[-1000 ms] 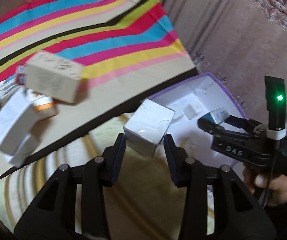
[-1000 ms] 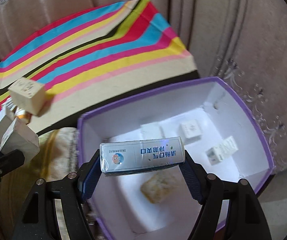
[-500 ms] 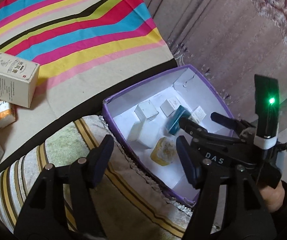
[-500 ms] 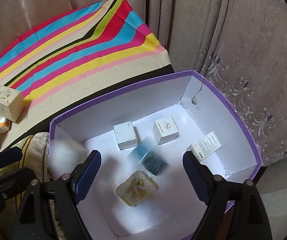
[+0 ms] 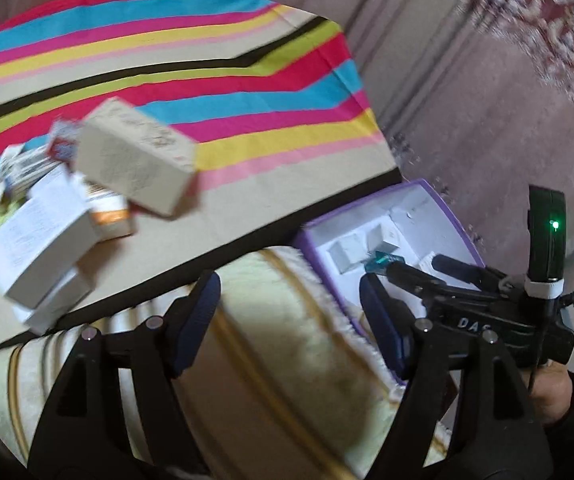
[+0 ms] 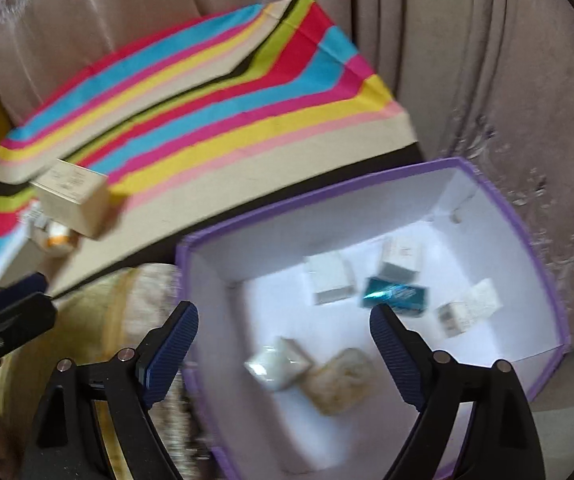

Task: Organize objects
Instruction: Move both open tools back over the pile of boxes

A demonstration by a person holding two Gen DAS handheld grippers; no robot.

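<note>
Both boxes got dropped into the purple bin (image 6: 543,264) since earlier: teal box (image 6: 397,294) ahead of the right gripper (image 6: 283,354), white box (image 6: 277,364) between its fingers. Both grippers, the left gripper (image 5: 289,322) included, are spread wide, nothing held.

Motion blur softens both views. In the left wrist view, print on the beige carton (image 5: 137,168) and the white carton (image 5: 41,248) is unreadable, and a third carton (image 5: 53,306) below them is mostly covered. The orange-and-white pack (image 5: 107,216) is partly hidden under the beige carton. The right gripper (image 5: 411,270) blocks part of the purple box (image 5: 367,200) interior; only a corner of the teal packet (image 5: 383,259) shows.

In the right wrist view, the purple box's near rim runs off the lower edge. Text on the teal packet (image 6: 397,295) and on the labelled white box (image 6: 469,312) cannot be read. The clear-wrapped item (image 6: 277,364) and the pale yellowish item (image 6: 343,378) are too blurred to identify.
</note>
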